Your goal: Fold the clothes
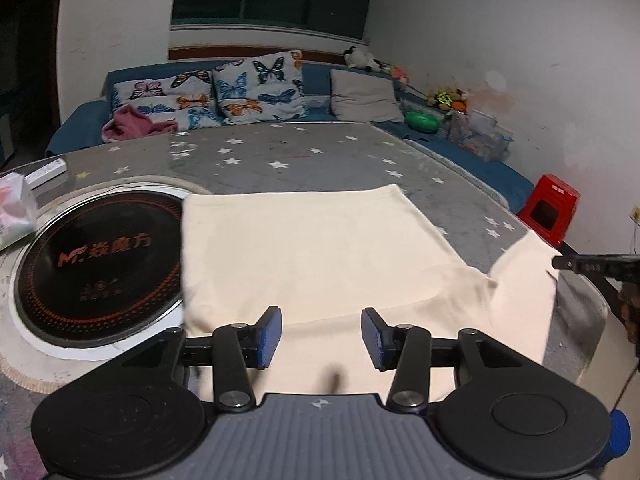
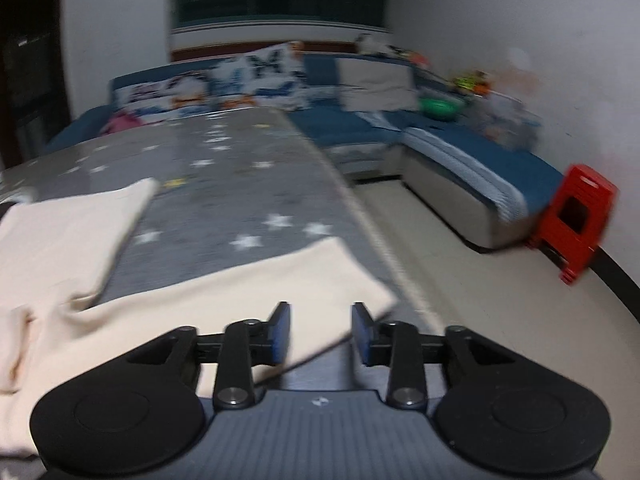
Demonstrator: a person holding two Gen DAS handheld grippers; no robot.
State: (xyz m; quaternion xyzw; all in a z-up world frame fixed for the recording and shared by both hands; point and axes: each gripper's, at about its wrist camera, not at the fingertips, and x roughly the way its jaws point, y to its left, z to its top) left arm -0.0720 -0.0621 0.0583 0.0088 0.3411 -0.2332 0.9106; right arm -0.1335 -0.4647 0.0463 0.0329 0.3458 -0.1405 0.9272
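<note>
garment: a cream garment (image 1: 320, 248) lies flat on the star-printed worktop (image 1: 280, 152), filling the middle of the left wrist view; its left edge overlaps the round black cooktop (image 1: 100, 264).
sleeve: one sleeve (image 2: 240, 292) runs from lower left to centre right in the right wrist view, its end close to the worktop's right edge.
left gripper (image 1: 321, 338): fingers parted and empty, cloth showing between them with neither pad pressing on it; the near hem lies just ahead and below.
right gripper (image 2: 320, 332): fingers parted and empty, poised above the sleeve end, which sits under and left of them.
deciding relation: judged from this, the sleeve is nearer the right hand, and its long axis points back toward the body, lower left.
</note>
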